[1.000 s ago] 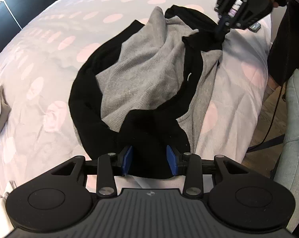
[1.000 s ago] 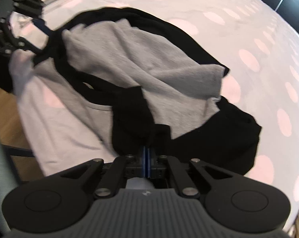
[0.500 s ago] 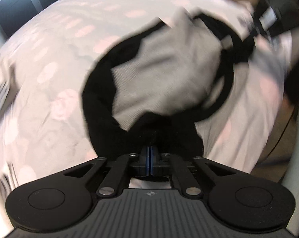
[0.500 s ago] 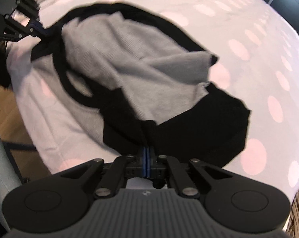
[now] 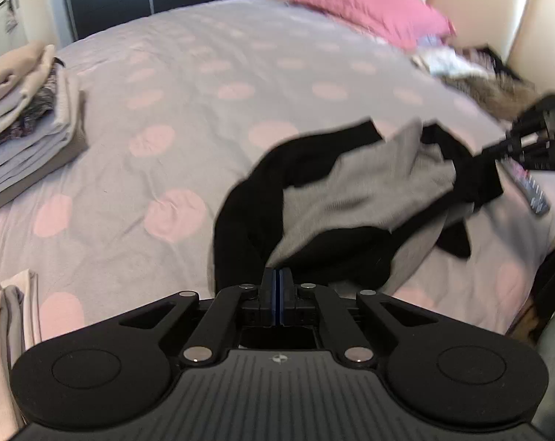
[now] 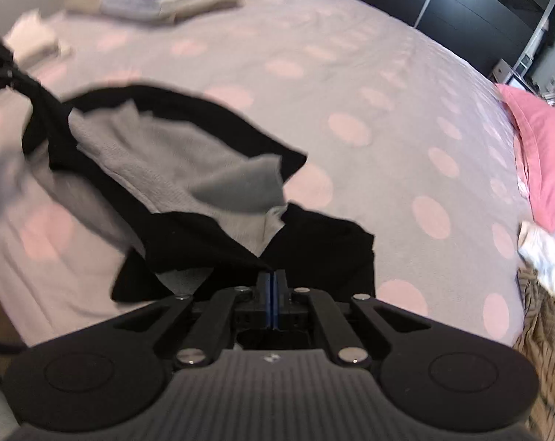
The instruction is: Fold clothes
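Clearly limp and light, the black-and-grey top [image 5: 351,198] sags near the bed [image 5: 204,110] edge, its black edges pinched by the left gripper [image 5: 276,275] and right gripper [image 6: 272,279].

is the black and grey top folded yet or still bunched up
Bunched, not folded: the black and grey top hangs crumpled between the left gripper and right gripper.

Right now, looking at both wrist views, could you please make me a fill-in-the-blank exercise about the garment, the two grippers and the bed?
1. The black and grey garment is held by ____ grippers at once.
2. The fingers of the left gripper are ____ on the black cloth.
3. The pillow at the head of the bed is ____.
4. The bedcover is grey with pale pink ____.

Missing words: two (both); shut; pink; dots
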`<control>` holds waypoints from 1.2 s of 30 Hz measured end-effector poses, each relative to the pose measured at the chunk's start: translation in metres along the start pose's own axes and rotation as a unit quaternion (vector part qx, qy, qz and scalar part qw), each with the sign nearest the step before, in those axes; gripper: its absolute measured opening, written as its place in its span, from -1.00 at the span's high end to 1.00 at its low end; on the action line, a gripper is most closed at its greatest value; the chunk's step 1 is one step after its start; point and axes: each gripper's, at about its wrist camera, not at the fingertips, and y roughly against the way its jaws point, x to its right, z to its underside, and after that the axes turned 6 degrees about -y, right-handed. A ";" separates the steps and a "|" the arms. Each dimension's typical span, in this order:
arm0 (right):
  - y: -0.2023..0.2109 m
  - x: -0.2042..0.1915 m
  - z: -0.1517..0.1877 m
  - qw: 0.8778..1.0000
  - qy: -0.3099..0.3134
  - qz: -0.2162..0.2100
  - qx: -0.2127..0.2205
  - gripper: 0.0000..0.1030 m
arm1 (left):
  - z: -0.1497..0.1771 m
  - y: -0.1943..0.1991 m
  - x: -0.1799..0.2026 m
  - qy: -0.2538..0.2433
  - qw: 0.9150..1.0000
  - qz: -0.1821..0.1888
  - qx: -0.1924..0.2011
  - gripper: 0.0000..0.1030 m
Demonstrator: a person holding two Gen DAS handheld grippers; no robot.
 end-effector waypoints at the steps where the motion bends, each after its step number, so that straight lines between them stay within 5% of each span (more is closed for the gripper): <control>1: -0.005 -0.003 0.001 1.000 0.005 0.003 -0.006 0.96 | 0.002 -0.004 0.003 -0.007 1.000 0.000 -0.007 0.98; 5: -0.008 0.000 0.003 1.000 -0.004 0.013 -0.007 0.96 | 0.004 0.011 0.008 -0.031 0.999 -0.009 0.020 0.46; 8: -0.008 0.003 0.000 1.000 -0.016 0.011 -0.001 0.95 | 0.002 0.027 0.022 -0.100 0.994 -0.025 0.043 -0.04; 9: -0.008 0.003 -0.001 1.000 -0.014 0.013 -0.001 0.95 | 0.001 0.027 0.028 -0.131 0.990 -0.024 0.037 -0.04; 13: -0.011 0.002 -0.003 1.000 -0.010 0.013 -0.001 0.95 | 0.000 0.021 0.050 -0.239 0.971 -0.029 0.001 -0.04; 19: -0.014 0.004 -0.003 1.000 -0.012 0.014 -0.007 0.94 | 0.002 -0.004 0.049 -0.252 0.966 -0.048 -0.025 0.07; 25: -0.018 0.007 -0.004 1.000 -0.012 0.015 -0.005 0.94 | 0.003 -0.028 0.048 -0.263 0.961 -0.066 -0.048 0.76; 26: -0.019 0.007 -0.004 1.000 -0.012 0.016 -0.004 0.94 | 0.000 -0.024 0.049 -0.252 0.965 -0.068 -0.035 0.94; 29: -0.016 0.008 -0.005 0.999 -0.016 0.029 0.014 0.95 | -0.010 -0.013 0.050 -0.215 0.974 -0.074 0.006 0.95; 32: -0.002 0.013 -0.006 0.997 -0.030 0.053 0.051 0.96 | -0.026 0.013 0.034 -0.126 0.987 -0.081 0.056 0.96; 36: 0.030 0.013 -0.014 0.989 -0.034 0.095 0.105 0.97 | -0.046 0.052 0.014 -0.065 0.989 -0.092 0.095 0.97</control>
